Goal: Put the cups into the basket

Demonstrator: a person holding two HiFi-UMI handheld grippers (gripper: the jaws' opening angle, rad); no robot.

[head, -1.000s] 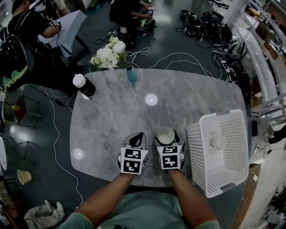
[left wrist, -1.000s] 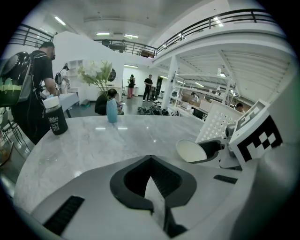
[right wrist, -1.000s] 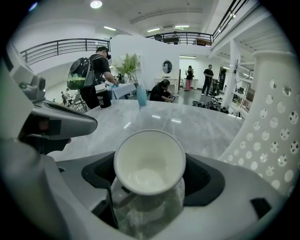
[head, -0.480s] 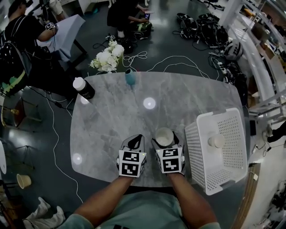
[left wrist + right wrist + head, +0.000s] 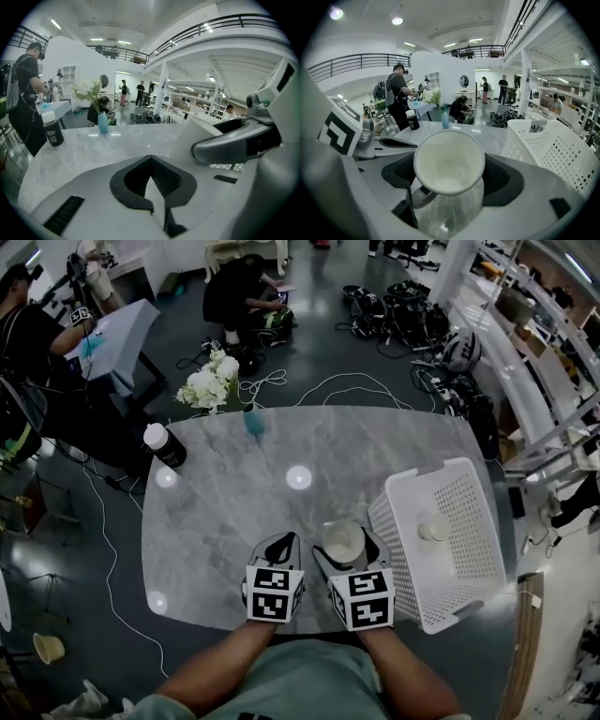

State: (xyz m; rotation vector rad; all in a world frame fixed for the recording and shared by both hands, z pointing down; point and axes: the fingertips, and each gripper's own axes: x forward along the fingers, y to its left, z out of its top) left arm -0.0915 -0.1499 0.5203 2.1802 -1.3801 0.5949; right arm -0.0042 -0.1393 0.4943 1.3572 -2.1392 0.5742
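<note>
Right gripper view: right gripper [image 5: 450, 180] fingers clamped on cup [image 5: 449, 161], base hidden; left gripper [image 5: 284, 543] fingers together

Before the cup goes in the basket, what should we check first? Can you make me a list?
1. Cup gripped: it sits between the jaws of the right hand-held gripper. Ok.
2. Cup lifted clear of the table: cannot tell.
3. Way to the basket: it stands just to the right of the gripper, with nothing between. Ok.
4. Room in the basket: one other cup lies inside, with bare space around it. Ok.
5. Left hand-held gripper out of the way: jaws together, empty, on the far side from the basket. Ok.
</note>
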